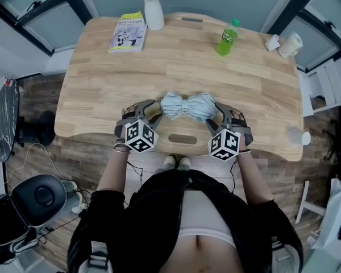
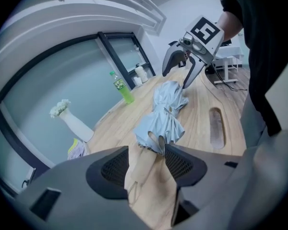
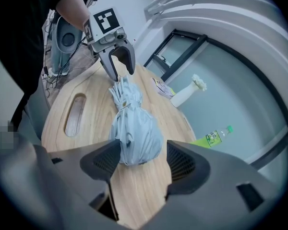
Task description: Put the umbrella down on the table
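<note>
A folded pale blue umbrella (image 1: 187,107) lies across the wooden table (image 1: 176,67) near its front edge, tied at the middle. My left gripper (image 1: 155,110) is at the umbrella's left end. In the left gripper view its jaws (image 2: 147,150) sit narrowly around the beige handle (image 2: 143,164), which rests slantwise between them. My right gripper (image 1: 212,115) is at the right end, open. In the right gripper view the rounded end of the umbrella (image 3: 132,128) lies just ahead of the gripper (image 3: 143,150), not between its jaws.
At the table's far side are a booklet (image 1: 128,32), a white vase with flowers (image 1: 153,7), a green bottle (image 1: 227,37) and cups (image 1: 284,43). A handle slot (image 1: 183,139) is cut in the front edge. A fan (image 1: 40,195) stands on the floor, left.
</note>
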`<state>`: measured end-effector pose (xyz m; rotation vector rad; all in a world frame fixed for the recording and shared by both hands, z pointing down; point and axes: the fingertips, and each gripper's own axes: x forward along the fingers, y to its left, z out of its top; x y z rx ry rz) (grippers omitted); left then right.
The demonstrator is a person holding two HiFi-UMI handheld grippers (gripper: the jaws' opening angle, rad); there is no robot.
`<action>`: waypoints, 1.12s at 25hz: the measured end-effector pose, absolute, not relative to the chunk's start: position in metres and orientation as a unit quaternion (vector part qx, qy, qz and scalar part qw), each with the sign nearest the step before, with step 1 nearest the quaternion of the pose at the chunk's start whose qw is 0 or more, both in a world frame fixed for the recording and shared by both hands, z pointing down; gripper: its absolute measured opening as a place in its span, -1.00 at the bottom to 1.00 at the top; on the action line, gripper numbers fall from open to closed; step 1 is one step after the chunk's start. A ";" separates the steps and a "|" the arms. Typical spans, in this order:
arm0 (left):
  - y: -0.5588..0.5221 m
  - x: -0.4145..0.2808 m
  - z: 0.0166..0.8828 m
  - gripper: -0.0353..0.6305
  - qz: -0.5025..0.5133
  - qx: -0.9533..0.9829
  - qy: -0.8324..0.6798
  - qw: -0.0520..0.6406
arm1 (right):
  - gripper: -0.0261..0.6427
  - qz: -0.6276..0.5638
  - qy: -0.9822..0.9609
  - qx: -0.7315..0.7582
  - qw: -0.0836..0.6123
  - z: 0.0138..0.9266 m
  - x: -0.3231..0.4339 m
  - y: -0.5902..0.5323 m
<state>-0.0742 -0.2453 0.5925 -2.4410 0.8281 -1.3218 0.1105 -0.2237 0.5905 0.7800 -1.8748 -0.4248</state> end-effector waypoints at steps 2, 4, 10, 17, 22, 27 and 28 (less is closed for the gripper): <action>-0.244 -0.070 0.587 -0.17 -0.442 -0.840 0.291 0.121 | 0.03 -0.173 -0.780 0.329 0.503 0.587 0.110 -0.223; -0.241 -0.066 0.581 -0.17 -0.433 -0.842 0.296 0.122 | 0.03 -0.169 -0.783 0.337 0.496 0.583 0.111 -0.221; -0.237 -0.053 0.554 -0.23 -0.380 -0.861 0.324 0.097 | -0.27 -0.160 -0.794 0.399 0.430 0.546 0.111 -0.226; -0.234 -0.035 0.505 -0.37 -0.292 -0.883 0.359 0.081 | -0.35 -0.151 -0.799 0.435 0.386 0.525 0.108 -0.228; -0.226 -0.023 0.470 -0.51 -0.238 -0.895 0.365 0.097 | -0.50 -0.168 -0.794 0.481 0.333 0.496 0.107 -0.224; -0.223 -0.022 0.455 -0.65 -0.211 -0.896 0.375 0.105 | -0.71 -0.150 -0.793 0.523 0.274 0.467 0.109 -0.219; -0.222 -0.022 0.452 -0.68 -0.206 -0.896 0.378 0.106 | -0.72 -0.149 -0.793 0.527 0.266 0.462 0.108 -0.218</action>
